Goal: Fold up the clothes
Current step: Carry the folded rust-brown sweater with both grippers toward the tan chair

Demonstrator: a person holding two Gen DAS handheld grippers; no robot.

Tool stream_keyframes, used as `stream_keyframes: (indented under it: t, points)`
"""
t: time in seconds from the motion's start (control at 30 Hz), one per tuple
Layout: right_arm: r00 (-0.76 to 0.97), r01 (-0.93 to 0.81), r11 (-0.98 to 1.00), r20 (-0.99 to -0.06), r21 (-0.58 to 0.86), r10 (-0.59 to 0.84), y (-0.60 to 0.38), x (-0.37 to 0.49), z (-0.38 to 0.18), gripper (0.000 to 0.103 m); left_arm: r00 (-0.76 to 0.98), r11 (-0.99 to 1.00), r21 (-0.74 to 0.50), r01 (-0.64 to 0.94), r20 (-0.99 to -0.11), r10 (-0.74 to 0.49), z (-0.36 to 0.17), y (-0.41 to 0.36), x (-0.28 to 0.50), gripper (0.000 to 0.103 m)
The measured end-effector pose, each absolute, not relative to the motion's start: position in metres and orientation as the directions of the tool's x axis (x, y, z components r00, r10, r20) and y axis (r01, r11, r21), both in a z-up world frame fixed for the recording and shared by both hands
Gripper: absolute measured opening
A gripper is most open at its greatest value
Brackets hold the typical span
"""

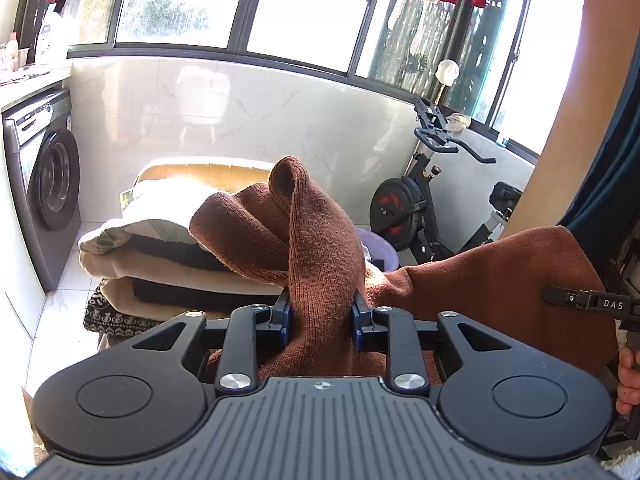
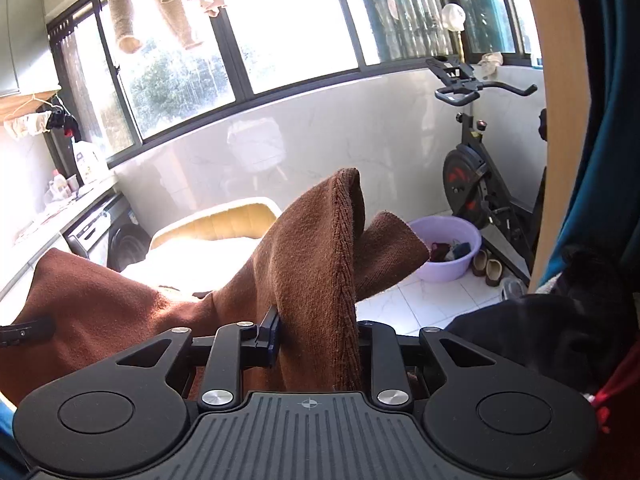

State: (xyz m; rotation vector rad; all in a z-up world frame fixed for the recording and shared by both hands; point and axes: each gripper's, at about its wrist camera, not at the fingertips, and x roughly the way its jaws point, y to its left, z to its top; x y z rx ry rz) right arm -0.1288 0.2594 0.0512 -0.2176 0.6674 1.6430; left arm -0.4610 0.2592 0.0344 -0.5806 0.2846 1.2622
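Now both tools pinch the same brown knit [image 1: 320, 240], lifted in the air between them, above and in front of a stack [image 1: 160, 264] of folded cloth on a chair. The left gripper [image 1: 320, 316] has a bunched fold squeezed between its blue pads, the cloth rising past the jaws and flopping forward. The right gripper [image 2: 316, 332] nips a hemmed edge in the same way, and a loose flap droops toward the basin [image 2: 452, 252] on the floor.

To do this step well, draw the two grips apart until the span between them hangs flat, keep both at one height, and shake out the bunching before laying the knit down for the first fold.

Much is hidden. The lower part of the knit drops below both views, so its shape, probably a sweater, is unsure. The right gripper's far pad is covered by cloth. Glare from the window washes out the top of the stack.
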Motion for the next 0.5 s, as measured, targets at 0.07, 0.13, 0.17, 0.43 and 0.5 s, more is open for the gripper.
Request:
stream_keyframes:
  t: [0.07, 0.13, 0.17, 0.43, 0.5]
  points:
    - [-0.226, -0.95, -0.081, -0.482, 0.302, 0.846, 0.298, -0.122, 0.06, 0.022, 0.276, 0.168, -0.254, -0.953, -0.487, 0.829, 0.043, 0.285, -0.472, 0.027]
    - [-0.256, -0.947, -0.123, -0.462, 0.298, 0.849, 0.339, -0.127, 0.073, 0.022, 0.257, 0.15, -0.255, -0.955, -0.467, 0.846, 0.052, 0.311, -0.484, 0.027]
    - [-0.271, -0.944, -0.143, -0.452, 0.297, 0.85, 0.359, -0.13, 0.079, 0.022, 0.246, 0.139, -0.254, -0.957, -0.461, 0.853, 0.057, 0.323, -0.492, 0.027]
    - [-0.347, -0.916, -0.217, -0.393, 0.338, 0.852, 0.499, -0.177, 0.11, 0.022, 0.152, 0.078, -0.192, -0.978, -0.408, 0.9, 0.095, 0.415, -0.566, 0.027]
    - [-0.351, -0.908, -0.208, -0.392, 0.364, 0.85, 0.527, -0.19, 0.111, 0.022, 0.15, 0.077, -0.188, -0.979, -0.411, 0.899, 0.099, 0.439, -0.583, 0.027]
